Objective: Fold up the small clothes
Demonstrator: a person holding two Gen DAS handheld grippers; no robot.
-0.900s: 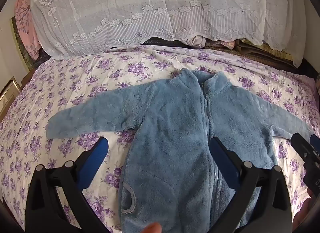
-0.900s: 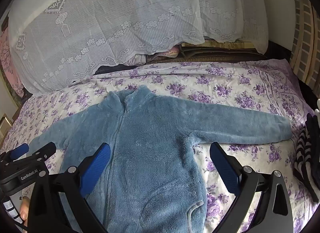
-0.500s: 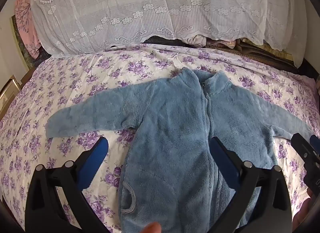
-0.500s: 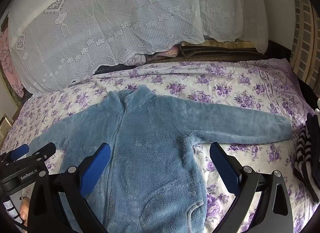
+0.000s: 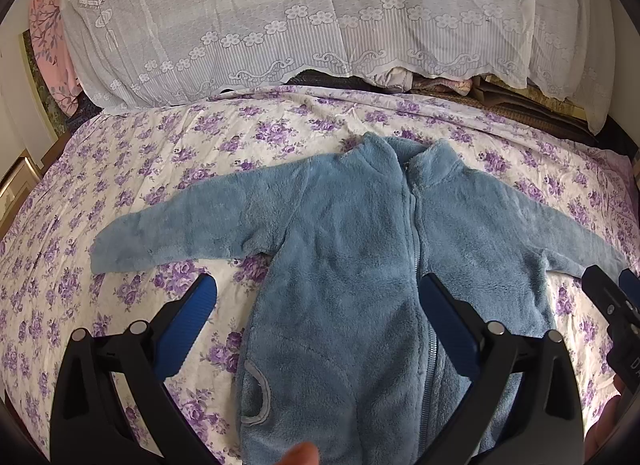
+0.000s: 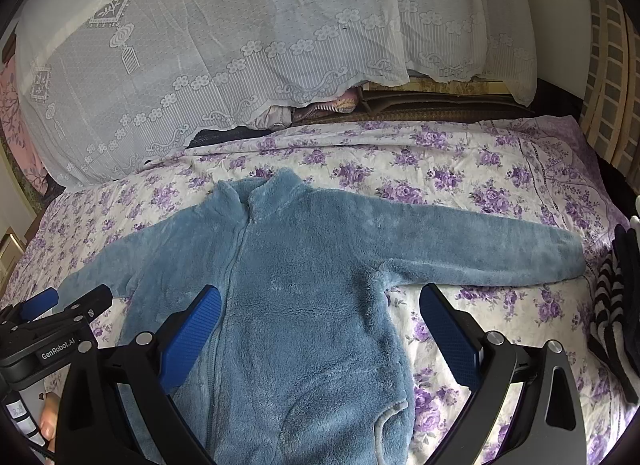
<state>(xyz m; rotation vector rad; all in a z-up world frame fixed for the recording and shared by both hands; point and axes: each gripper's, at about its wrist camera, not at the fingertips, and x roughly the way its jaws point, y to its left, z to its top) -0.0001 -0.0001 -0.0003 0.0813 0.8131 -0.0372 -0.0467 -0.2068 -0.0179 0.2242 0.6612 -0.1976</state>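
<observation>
A small blue fleece zip jacket (image 5: 360, 265) lies flat, front up, on a bed with a purple-flowered sheet (image 5: 160, 169), both sleeves spread out sideways. It also shows in the right wrist view (image 6: 312, 289). My left gripper (image 5: 318, 297) is open and empty, hovering over the jacket's left half, near the hem. My right gripper (image 6: 320, 305) is open and empty, hovering over the jacket's right half. The right gripper's body shows at the right edge of the left wrist view (image 5: 612, 305), and the left gripper's body shows at the left edge of the right wrist view (image 6: 52, 325).
A pile covered by a white lace cloth (image 5: 320, 17) runs along the far side of the bed. A black-and-white striped garment (image 6: 612, 305) lies at the bed's right edge. A pink cloth (image 5: 48, 37) hangs at the far left.
Both grippers stay open over the jacket. The left wrist view has shifted very slightly; the jacket has not moved.
</observation>
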